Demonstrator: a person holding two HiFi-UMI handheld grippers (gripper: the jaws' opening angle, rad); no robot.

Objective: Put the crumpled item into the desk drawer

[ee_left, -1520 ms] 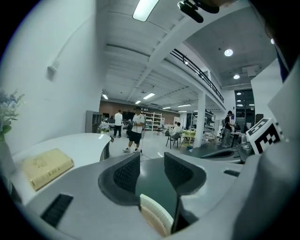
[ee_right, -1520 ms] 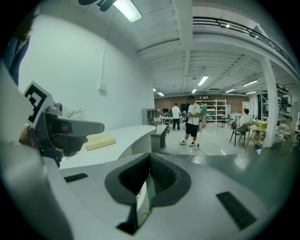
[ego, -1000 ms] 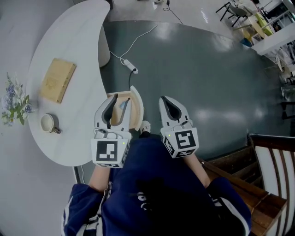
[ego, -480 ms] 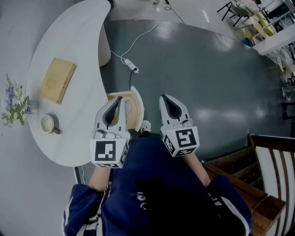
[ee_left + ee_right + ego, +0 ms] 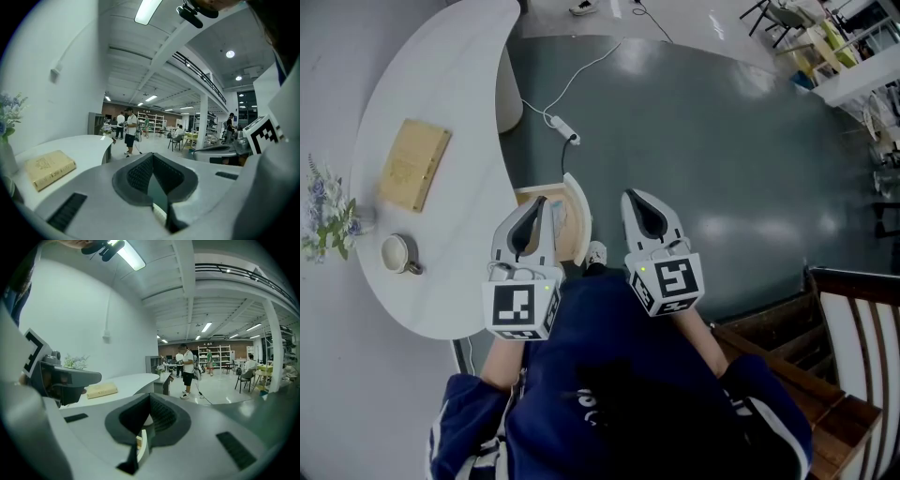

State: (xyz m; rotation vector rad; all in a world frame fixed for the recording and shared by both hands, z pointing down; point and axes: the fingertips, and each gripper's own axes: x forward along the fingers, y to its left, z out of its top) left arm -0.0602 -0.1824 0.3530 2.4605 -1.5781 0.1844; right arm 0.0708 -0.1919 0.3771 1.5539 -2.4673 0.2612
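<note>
In the head view the desk drawer [image 5: 578,208] stands pulled out from the white curved desk [image 5: 459,112], showing a wooden inside and a white rounded front. Something pale [image 5: 558,215] lies in it; I cannot tell whether it is the crumpled item. My left gripper [image 5: 541,201] hangs over the drawer's near left side, its jaws shut with nothing between them [image 5: 152,158]. My right gripper [image 5: 636,196] is held over the dark floor just right of the drawer, also shut and empty [image 5: 149,399]. Both point forward, level with the desk.
On the desk lie a tan book [image 5: 414,164], a cup [image 5: 397,251] and a vase of flowers [image 5: 323,216]. A white cable with a plug [image 5: 562,127] runs across the floor beyond the drawer. Wooden furniture [image 5: 853,347] stands at the right. People stand far off [image 5: 130,131].
My left gripper's jaws, wide open over the drawer a second ago, have closed together with nothing in them. The right gripper has stayed where it was.
</note>
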